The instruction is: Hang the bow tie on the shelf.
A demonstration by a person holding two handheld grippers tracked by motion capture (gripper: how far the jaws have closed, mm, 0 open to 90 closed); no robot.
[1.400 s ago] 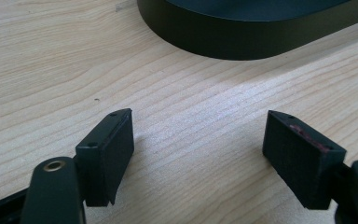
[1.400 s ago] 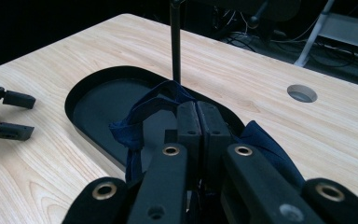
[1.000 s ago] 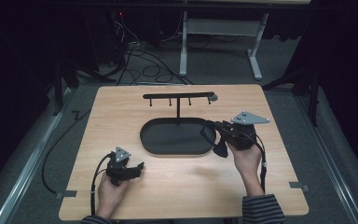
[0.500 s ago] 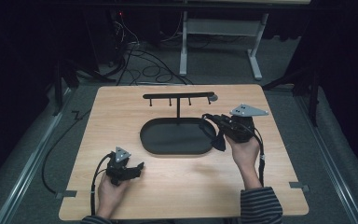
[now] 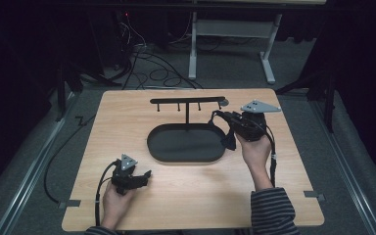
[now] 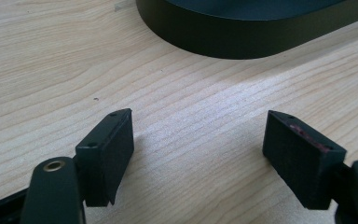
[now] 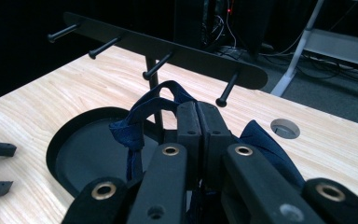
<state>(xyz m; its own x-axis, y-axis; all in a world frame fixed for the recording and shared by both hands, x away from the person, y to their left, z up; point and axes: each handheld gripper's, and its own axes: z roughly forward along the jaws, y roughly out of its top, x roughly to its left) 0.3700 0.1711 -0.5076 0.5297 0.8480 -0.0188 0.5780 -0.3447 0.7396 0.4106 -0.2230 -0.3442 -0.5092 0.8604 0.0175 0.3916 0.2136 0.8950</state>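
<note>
High view: the right gripper (image 5: 223,128) holds a dark blue cloth strap (image 5: 229,141) beside the peg rack (image 5: 187,101), over the tray (image 5: 186,144) on the worktop (image 5: 127,112). Left gripper view: jaws wide, empty. Right gripper view: jaws clamp the strap (image 7: 135,126), which looks light and limp; its loop seems the best hold.

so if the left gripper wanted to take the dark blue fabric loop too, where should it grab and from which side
Probably the arch of the dark blue fabric strap loop standing free above the shut right gripper. Come from the black oval tray's side: the loop is thin and open there, while the black peg rack crowds the far side.
</note>
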